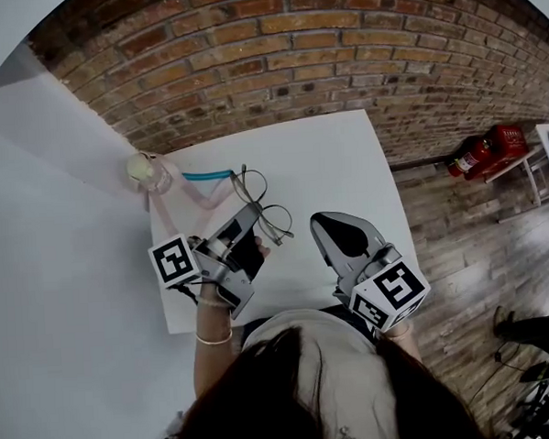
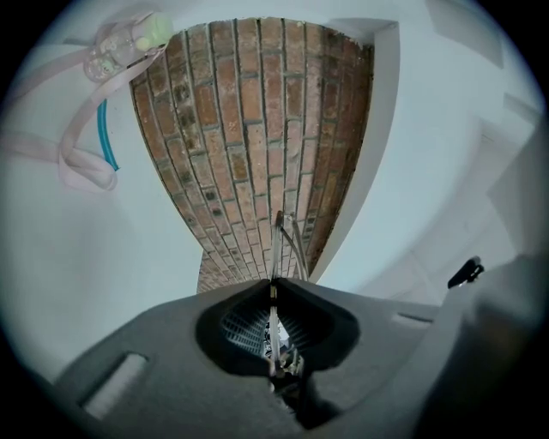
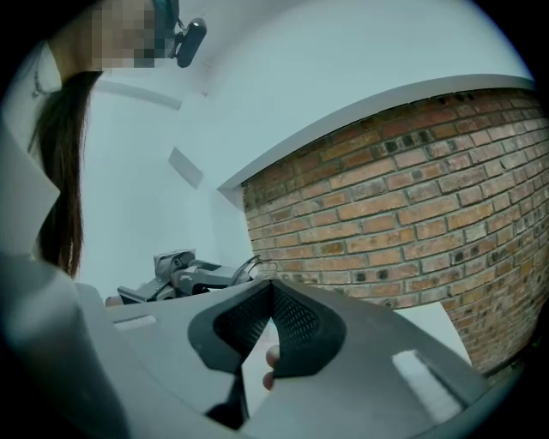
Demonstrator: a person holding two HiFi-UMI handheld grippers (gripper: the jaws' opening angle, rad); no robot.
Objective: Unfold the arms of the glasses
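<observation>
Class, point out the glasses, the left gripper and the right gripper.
glasses (image 1: 275,220), head view, on the lower lens.
left gripper (image 2: 273,285), left gripper view, where its jaws clamp the frame.
right gripper (image 3: 273,283), right gripper view, where its shut jaws meet.

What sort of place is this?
Probably an indoor studio or workshop corner, not a home: a bare brick wall, a plain white table before it, and a wood plank floor.

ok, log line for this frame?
left gripper: shut on glasses | right gripper: shut, empty, apart from glasses | glasses arms: fold state unclear
</observation>
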